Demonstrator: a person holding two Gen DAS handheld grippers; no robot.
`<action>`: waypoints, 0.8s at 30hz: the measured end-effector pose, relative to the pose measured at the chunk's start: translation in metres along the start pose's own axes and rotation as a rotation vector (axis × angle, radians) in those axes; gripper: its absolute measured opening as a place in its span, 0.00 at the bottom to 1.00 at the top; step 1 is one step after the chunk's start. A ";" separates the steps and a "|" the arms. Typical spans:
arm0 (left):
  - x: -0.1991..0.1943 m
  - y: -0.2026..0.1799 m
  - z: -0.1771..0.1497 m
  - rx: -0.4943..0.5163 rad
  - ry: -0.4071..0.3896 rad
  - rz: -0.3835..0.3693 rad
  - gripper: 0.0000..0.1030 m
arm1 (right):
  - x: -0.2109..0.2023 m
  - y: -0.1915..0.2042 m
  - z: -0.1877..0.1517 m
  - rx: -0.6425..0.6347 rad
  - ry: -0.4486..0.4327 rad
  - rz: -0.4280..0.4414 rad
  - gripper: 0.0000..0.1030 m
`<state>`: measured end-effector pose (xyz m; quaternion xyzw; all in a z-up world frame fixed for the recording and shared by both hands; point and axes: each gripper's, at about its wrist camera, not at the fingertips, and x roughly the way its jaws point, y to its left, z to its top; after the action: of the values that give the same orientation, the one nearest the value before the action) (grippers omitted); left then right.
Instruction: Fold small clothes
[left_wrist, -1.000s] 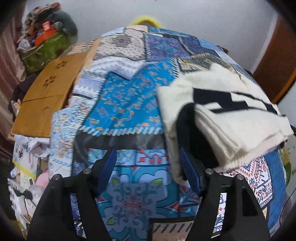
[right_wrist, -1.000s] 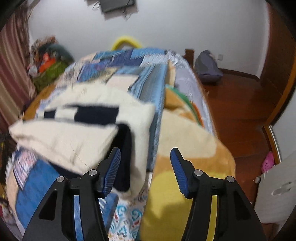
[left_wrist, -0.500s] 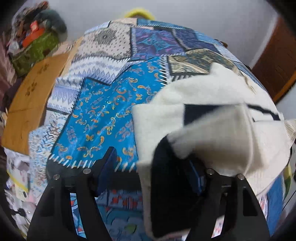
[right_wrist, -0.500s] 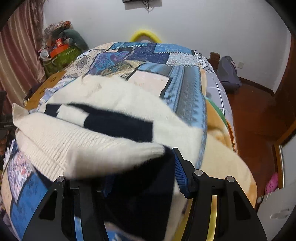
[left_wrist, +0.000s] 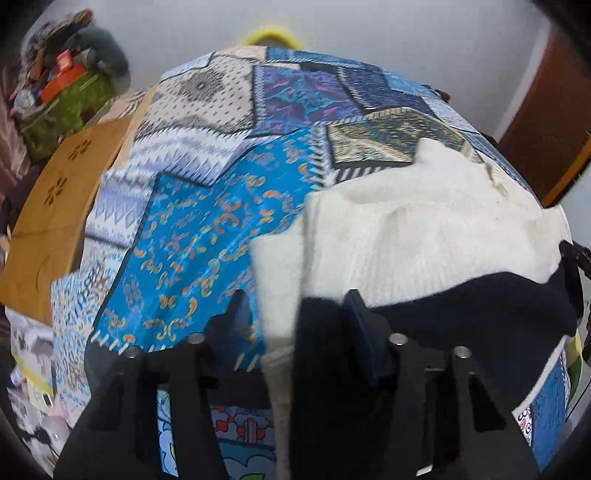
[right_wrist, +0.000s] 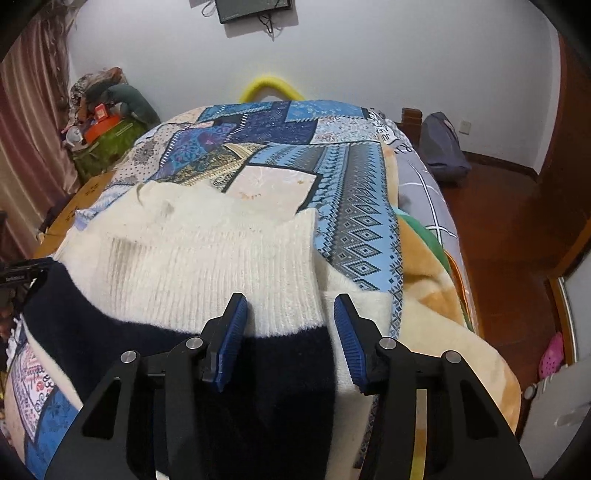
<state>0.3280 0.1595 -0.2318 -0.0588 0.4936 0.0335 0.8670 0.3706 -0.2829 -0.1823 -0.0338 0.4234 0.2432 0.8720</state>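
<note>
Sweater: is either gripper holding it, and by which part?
Both grippers, left and right, have the cream sweater between their fingers at its navy hem band; whether they clamp it cannot be told.

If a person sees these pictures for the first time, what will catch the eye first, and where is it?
First the cream and navy sweater, spread across the near part of the bed directly ahead of both grippers. Under it the blue patchwork quilt covers the bed up to the far wall. The open right gripper has knit between its fingers, and so does the left gripper.
</note>
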 end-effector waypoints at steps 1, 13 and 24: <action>0.001 -0.004 0.002 0.011 0.003 0.000 0.45 | 0.000 0.000 0.001 0.002 -0.003 0.005 0.42; -0.010 -0.011 0.013 -0.004 -0.079 0.057 0.07 | -0.014 0.008 0.009 -0.020 -0.083 -0.017 0.08; 0.017 0.007 0.003 -0.038 0.012 0.061 0.09 | 0.009 -0.008 0.008 0.019 -0.047 -0.110 0.07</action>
<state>0.3379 0.1665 -0.2453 -0.0602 0.4997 0.0688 0.8614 0.3848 -0.2847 -0.1853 -0.0431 0.4025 0.1913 0.8942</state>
